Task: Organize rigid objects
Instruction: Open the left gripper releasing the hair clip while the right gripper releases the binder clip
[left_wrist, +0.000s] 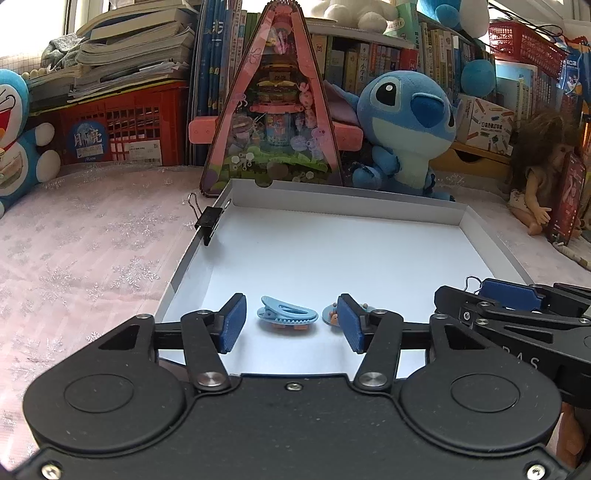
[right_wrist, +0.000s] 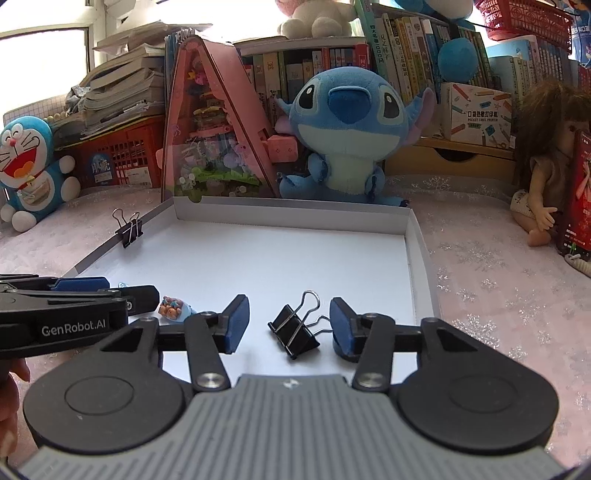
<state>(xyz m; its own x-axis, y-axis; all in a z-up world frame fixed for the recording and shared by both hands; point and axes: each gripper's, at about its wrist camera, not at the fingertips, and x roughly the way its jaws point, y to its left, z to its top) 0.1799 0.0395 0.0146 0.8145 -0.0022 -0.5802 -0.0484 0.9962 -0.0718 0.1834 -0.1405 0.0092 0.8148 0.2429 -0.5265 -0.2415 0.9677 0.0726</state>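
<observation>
Both my grippers open, nothing gripped. Left gripper (left_wrist: 291, 323) straddles the blue hair clip (left_wrist: 287, 313) lying near-left in the white box lid (left_wrist: 332, 218). Right gripper (right_wrist: 289, 325) straddles the black binder clip (right_wrist: 295, 326), near-right.

Mostly plastic, painted metal and card under my fingers.

My shallow white cardboard tray (right_wrist: 419, 258) looks matt and smooth; the black folded-metal binder clip (right_wrist: 293, 330) has shiny wire handles; the light-blue plastic hair clip (left_wrist: 288, 314) is glossy; my blue finger pads (left_wrist: 233, 323) look finely textured, and the pink snowflake-patterned tablecloth (left_wrist: 74, 258) glitters.
</observation>
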